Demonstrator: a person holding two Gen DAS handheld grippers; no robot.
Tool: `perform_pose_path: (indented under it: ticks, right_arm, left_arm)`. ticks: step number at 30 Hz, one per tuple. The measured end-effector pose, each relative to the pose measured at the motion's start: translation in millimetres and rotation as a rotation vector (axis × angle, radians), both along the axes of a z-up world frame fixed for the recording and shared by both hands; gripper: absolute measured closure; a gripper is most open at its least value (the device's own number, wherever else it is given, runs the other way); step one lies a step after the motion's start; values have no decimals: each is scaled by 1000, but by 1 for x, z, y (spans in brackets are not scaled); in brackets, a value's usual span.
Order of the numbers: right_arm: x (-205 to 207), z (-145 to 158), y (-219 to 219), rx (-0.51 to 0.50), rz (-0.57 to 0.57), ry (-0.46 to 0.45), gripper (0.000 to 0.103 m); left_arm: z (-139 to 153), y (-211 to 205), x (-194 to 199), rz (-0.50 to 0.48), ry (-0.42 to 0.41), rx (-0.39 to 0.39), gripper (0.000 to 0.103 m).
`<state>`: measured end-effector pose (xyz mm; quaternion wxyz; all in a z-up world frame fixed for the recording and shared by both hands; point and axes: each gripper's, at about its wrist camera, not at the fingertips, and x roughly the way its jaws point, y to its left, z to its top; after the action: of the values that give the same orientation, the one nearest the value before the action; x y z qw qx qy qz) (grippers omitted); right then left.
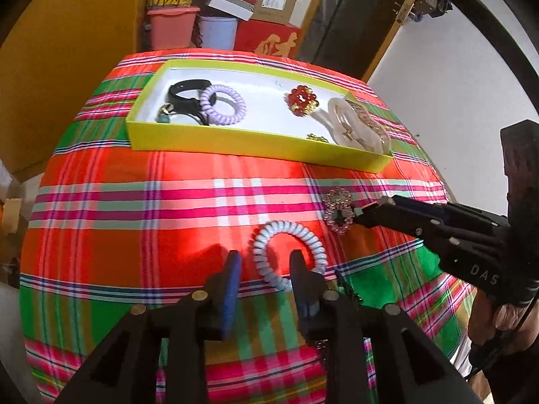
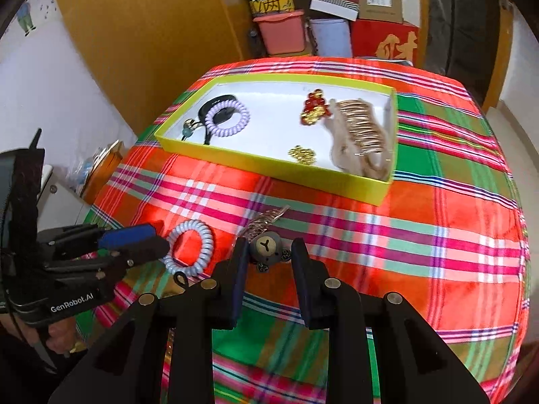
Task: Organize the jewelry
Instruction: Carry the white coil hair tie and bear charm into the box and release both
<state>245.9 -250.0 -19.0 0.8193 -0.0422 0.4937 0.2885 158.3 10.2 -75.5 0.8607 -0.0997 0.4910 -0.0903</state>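
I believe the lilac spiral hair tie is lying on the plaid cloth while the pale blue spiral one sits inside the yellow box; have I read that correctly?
Not quite: they are swapped. The lilac spiral hair tie sits inside the yellow box, beside a black band, while the pale blue spiral hair tie lies on the plaid cloth, as the right wrist view shows.
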Motion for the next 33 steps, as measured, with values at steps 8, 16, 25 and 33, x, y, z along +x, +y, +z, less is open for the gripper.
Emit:
perform_pose_path:
  ticks: [8, 16, 25, 33]
  right_arm:
    - [3, 5, -24, 13, -53, -4, 76]
    - [-3, 8, -33, 22, -67, -7, 76]
    - [-14, 20, -37, 36, -74, -29, 76]
    - [-20, 40, -34, 56, -69, -72, 76]
  left_arm:
    - [-8, -16, 4, -6, -16, 118, 74]
    - [-9, -12, 1, 21, -30, 177, 94]
    - [11, 6, -14, 58, -72, 149, 94]
    - [38, 15, -24, 78, -126, 119, 94]
